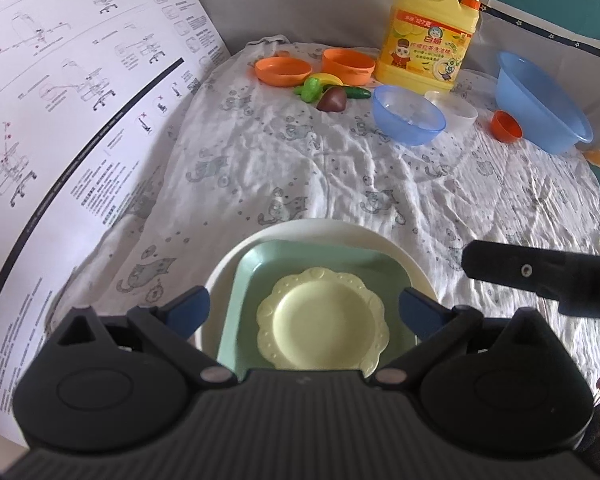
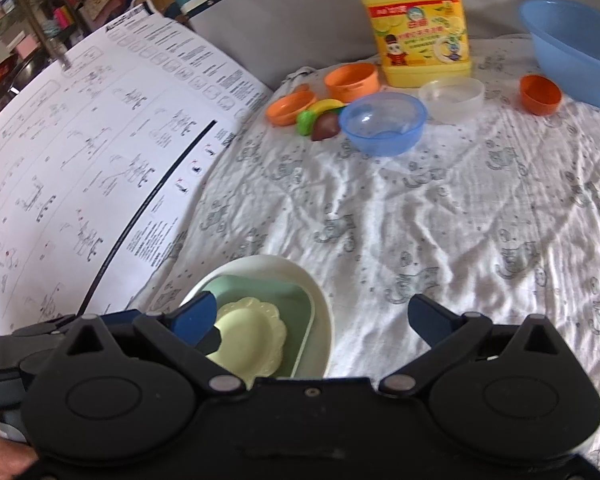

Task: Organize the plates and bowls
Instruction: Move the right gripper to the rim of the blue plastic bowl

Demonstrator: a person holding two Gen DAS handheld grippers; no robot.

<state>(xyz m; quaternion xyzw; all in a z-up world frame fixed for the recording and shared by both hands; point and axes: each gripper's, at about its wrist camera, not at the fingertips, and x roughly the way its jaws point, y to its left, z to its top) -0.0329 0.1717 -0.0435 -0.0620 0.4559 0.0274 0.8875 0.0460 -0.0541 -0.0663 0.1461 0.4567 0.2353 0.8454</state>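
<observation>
Scalloped yellow plate [image 1: 323, 319] nested in green square dish [image 1: 260, 280], both inside white round plate [image 1: 300, 228].

A wrinkled white cloth [image 1: 340, 176] printed with grey cats covers the surface. At its far edge stands a yellow detergent jug [image 1: 430, 32] with an orange pump. Just in front lie toy foods: a banana [image 1: 327, 78], a green piece [image 1: 310, 90], a cucumber [image 1: 358, 92] and a brown piece [image 1: 332, 100]. On the left lies a large instruction sheet [image 1: 72, 120] of diagrams.
</observation>
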